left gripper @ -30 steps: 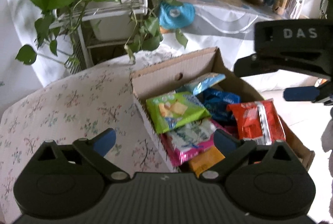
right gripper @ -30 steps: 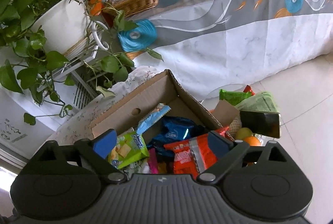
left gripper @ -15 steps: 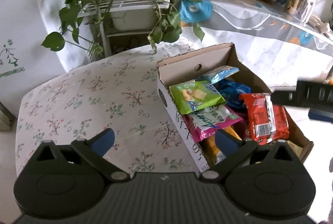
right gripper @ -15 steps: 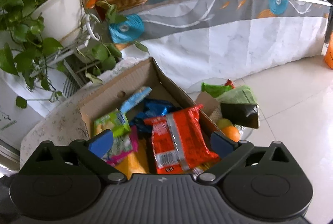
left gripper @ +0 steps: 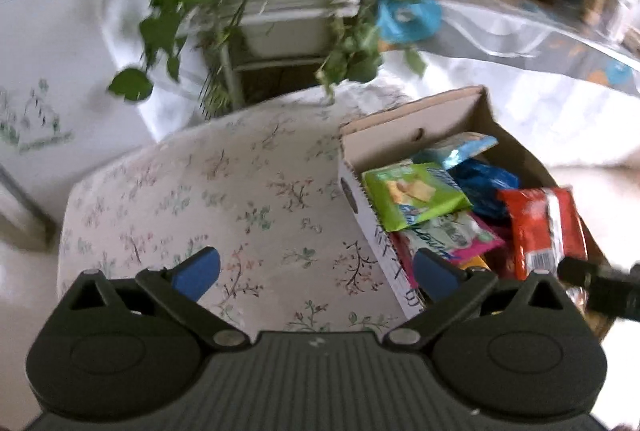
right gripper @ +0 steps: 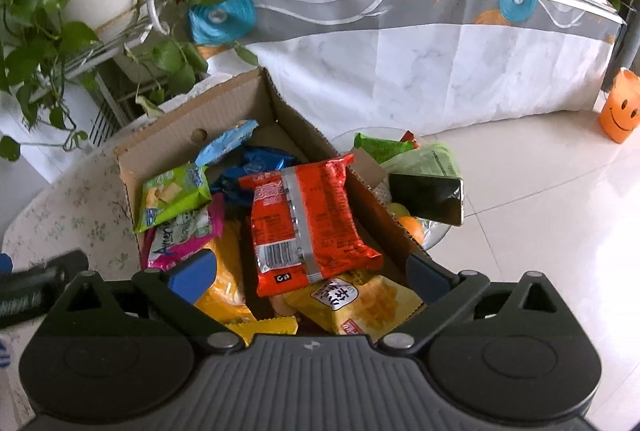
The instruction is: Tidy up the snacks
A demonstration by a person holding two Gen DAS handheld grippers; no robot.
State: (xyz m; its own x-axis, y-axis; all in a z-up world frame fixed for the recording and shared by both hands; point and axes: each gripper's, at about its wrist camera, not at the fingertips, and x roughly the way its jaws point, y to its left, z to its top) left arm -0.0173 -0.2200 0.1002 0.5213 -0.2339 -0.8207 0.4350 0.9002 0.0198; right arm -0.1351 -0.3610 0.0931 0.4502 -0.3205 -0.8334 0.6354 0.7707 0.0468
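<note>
Blue-padded jaws of my right gripper (right gripper: pixel 308 273) have just been opening and now stand spread, nothing between them; I judge the red packet (right gripper: pixel 306 223) freshly dropped in the cardboard box (right gripper: pixel 192 119). Left gripper (left gripper: pixel 316 273) hangs spread over the flowered tablecloth (left gripper: pixel 224 191).

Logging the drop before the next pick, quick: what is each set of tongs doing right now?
Left tongs: open, empty, over the floral tablecloth.
Right tongs: open after widening, empty, above the red packet in the cardboard box.
</note>
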